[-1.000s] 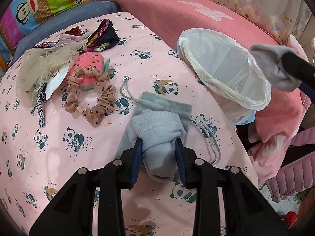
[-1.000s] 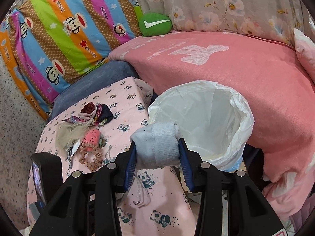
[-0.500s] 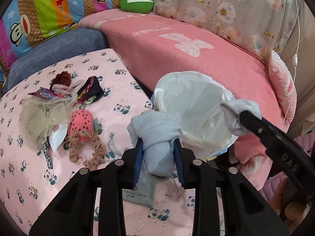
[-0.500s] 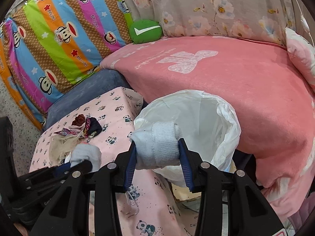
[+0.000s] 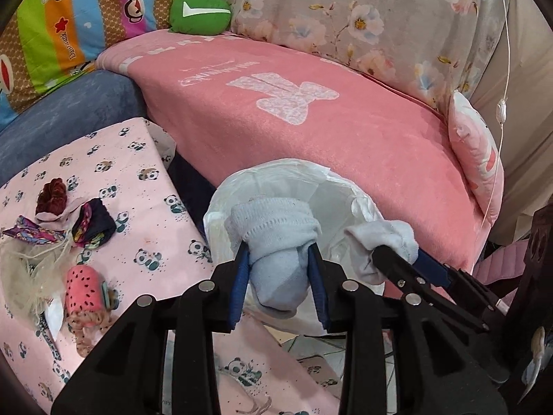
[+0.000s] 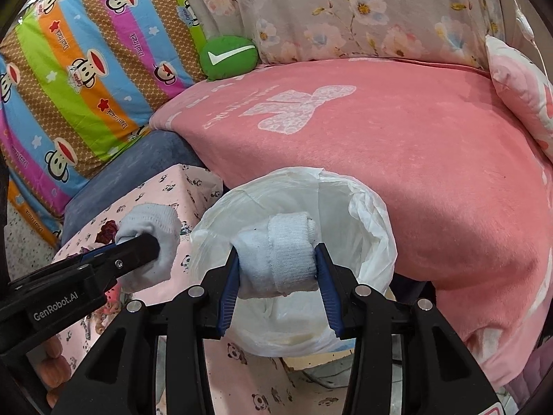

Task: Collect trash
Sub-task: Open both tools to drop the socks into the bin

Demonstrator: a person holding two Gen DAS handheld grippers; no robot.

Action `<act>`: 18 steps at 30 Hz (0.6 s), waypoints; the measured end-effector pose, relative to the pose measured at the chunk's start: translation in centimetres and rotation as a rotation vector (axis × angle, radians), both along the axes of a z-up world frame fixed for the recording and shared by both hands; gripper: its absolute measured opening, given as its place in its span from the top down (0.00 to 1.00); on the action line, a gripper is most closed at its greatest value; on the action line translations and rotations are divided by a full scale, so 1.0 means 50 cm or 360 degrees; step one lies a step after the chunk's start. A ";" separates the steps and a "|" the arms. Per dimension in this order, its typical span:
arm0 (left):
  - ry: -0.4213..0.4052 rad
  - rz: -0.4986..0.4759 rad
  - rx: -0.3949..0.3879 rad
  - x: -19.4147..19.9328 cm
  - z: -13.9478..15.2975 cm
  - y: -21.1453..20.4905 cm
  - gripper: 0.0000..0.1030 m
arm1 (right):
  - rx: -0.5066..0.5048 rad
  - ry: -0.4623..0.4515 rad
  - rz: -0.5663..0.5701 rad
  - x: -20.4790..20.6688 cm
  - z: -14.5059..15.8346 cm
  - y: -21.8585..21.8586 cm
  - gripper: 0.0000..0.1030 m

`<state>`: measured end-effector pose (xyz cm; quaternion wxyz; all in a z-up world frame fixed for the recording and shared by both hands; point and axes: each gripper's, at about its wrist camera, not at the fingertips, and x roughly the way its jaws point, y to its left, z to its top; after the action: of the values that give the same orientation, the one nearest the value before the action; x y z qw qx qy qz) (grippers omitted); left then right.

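My left gripper (image 5: 278, 269) is shut on a pale blue sock (image 5: 276, 242) and holds it over the near rim of the white-lined trash bin (image 5: 331, 180). My right gripper (image 6: 276, 269) is shut on a white sock (image 6: 280, 252) and holds it above the bin's mouth (image 6: 366, 214). In the left wrist view the right gripper's sock (image 5: 383, 238) hangs over the bin's right side. In the right wrist view the left gripper's sock (image 6: 152, 228) sits left of the bin.
A panda-print table (image 5: 145, 214) on the left carries hair ties (image 5: 52, 193), a dark cloth (image 5: 95, 224), a watermelon pouch (image 5: 83, 287) and pale mesh (image 5: 24, 269). A pink sofa (image 5: 345, 131) lies behind the bin, with a green cushion (image 5: 198, 10).
My left gripper lifted the blue sock off the grey pouch on the table and carried it right to the bin's rim. My right gripper moved its sock further over the bin's mouth.
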<state>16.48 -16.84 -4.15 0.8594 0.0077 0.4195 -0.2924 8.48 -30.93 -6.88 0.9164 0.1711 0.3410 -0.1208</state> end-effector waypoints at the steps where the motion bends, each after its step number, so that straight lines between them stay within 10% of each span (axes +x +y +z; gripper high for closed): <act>1: -0.0003 0.0011 -0.0004 0.006 0.001 -0.003 0.61 | 0.0003 0.0004 -0.0005 0.008 -0.003 -0.003 0.56; 3: -0.0025 0.0063 0.0010 0.020 0.005 -0.004 0.33 | 0.0025 0.0016 -0.0022 0.018 -0.005 -0.011 0.43; 18: -0.0031 0.0299 0.0011 0.000 0.013 0.128 0.30 | -0.0024 0.0006 0.0051 -0.015 0.020 0.064 0.34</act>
<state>16.49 -10.44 -3.52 0.8871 -0.0258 0.4109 -0.2088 7.71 -27.71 -5.87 0.9189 0.1586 0.3445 -0.1090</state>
